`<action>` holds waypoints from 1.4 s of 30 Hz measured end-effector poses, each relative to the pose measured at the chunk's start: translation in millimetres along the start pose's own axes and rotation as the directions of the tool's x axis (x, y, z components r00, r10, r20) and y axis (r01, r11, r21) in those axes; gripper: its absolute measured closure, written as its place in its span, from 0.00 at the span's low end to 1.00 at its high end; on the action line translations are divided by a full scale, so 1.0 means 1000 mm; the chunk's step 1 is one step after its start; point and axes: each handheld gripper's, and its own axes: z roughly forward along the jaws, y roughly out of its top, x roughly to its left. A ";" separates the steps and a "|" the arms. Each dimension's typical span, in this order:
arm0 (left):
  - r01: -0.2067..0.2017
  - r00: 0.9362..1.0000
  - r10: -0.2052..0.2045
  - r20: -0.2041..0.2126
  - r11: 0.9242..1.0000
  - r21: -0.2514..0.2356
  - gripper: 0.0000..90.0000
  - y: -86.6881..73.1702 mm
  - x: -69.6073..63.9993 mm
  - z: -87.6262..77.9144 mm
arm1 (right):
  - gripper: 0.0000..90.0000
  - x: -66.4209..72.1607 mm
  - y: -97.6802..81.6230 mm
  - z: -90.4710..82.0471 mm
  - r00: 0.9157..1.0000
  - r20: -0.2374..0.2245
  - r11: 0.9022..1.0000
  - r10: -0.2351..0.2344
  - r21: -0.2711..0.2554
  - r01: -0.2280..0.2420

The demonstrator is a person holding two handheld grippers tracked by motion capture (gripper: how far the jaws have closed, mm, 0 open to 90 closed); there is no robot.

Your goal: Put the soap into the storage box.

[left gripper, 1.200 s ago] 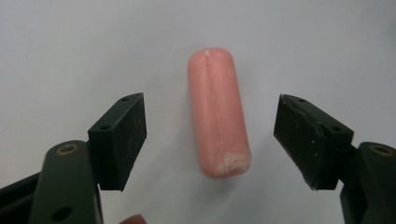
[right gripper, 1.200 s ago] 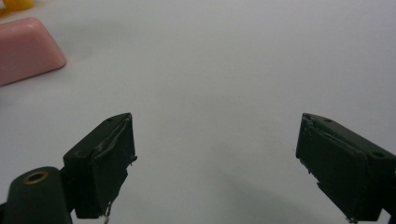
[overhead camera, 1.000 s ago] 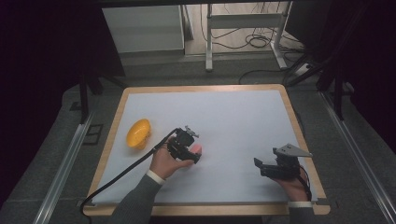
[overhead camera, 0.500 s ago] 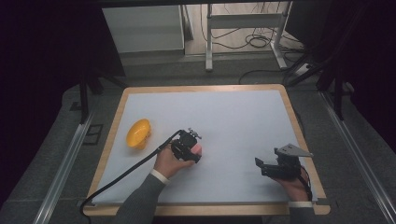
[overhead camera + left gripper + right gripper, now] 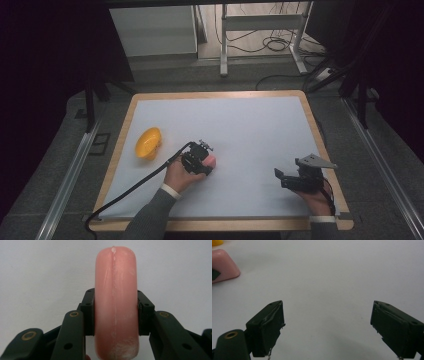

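Observation:
A pink rounded block (image 5: 116, 302) stands on edge between the jaws of my left gripper (image 5: 116, 315), whose pads press on both its flat sides. Those jaws have just been closing on it. From above, the left gripper (image 5: 202, 162) rests at the middle of the white table (image 5: 260, 125), with the pink block (image 5: 211, 160) at its tip. My right gripper (image 5: 279, 176) sits near the front right corner, pointing left. In its own view the right gripper (image 5: 327, 325) is open with nothing between its fingers, and the pink block (image 5: 222, 265) lies far off at the upper left.
A yellow bowl (image 5: 148, 143) lies tipped on the table's left side; its rim (image 5: 217, 242) also shows in the right gripper view. A black cable (image 5: 130, 192) trails from the left gripper over the front edge. Table legs and cables stand on the floor beyond.
The left hand has edged slightly toward the front with the pink block at its gripper's tip. The right hand has kept still.

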 end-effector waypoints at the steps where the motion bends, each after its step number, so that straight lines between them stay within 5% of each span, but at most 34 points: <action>1: -0.002 1.000 0.002 0.001 1.000 -0.001 0.67 0.000 0.000 0.000 | 0.13 0.000 0.000 0.000 1.000 0.000 1.000 0.000 0.000 0.000; 15: 0.022 1.000 -0.022 0.001 0.996 -0.086 0.67 -0.003 0.013 -0.028 | 0.13 0.000 0.000 0.000 1.000 0.010 1.000 0.001 0.000 -0.001; 42: 0.031 0.999 -0.035 -0.025 0.989 -0.141 0.67 -0.004 0.033 -0.056 | 0.13 0.000 -0.001 0.000 1.000 0.011 1.000 -0.018 -0.003 0.018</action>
